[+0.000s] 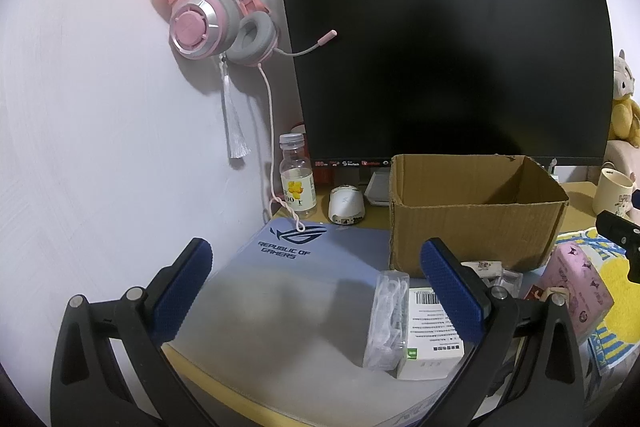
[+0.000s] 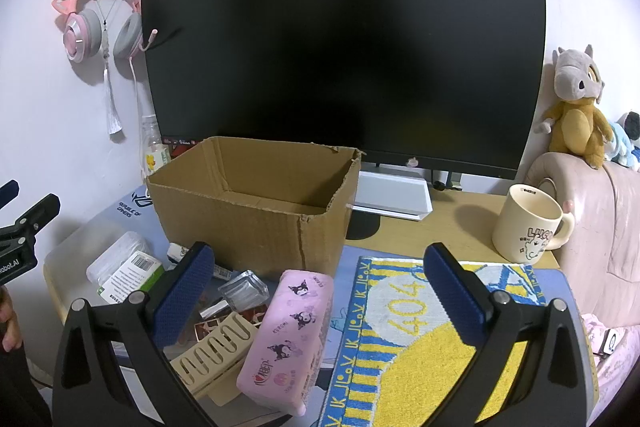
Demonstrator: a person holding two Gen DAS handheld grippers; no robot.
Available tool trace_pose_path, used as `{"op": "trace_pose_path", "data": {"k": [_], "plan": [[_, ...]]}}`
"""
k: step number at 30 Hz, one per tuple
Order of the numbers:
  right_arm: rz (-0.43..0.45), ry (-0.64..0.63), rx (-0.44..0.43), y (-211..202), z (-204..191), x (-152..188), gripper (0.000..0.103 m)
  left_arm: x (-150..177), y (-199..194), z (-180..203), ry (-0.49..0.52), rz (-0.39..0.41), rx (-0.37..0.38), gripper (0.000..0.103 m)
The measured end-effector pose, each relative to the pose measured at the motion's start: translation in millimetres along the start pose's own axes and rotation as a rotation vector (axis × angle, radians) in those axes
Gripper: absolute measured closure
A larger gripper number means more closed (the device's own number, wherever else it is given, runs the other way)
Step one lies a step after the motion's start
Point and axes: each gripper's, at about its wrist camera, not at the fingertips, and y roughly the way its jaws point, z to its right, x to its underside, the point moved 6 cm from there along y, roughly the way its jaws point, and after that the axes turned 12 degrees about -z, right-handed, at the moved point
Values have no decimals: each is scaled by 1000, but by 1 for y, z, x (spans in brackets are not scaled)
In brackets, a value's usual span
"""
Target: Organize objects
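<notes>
Both the left gripper (image 1: 316,291) and the right gripper (image 2: 320,291) are held spread wide, nothing grasped. The loose items, including the pink case (image 2: 290,339), lie just in front of the empty cardboard box (image 2: 256,211). The case should be pinched across its narrow width. "REPUBLIC OF GAMERS" is read on the mat (image 1: 288,247) left of the box; "404" on the towel (image 2: 412,311) to its right.

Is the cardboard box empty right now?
Apparently empty: the right wrist view shows the cardboard box open-topped with bare floor inside; its near corner is hidden.
</notes>
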Motion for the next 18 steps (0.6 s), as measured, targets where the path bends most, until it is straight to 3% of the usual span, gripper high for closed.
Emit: {"op": "trace_pose_path", "data": {"k": [18], "plan": [[-3, 3, 1, 2, 1, 1, 0, 2, 0, 0, -4, -2, -9, 0]]}}
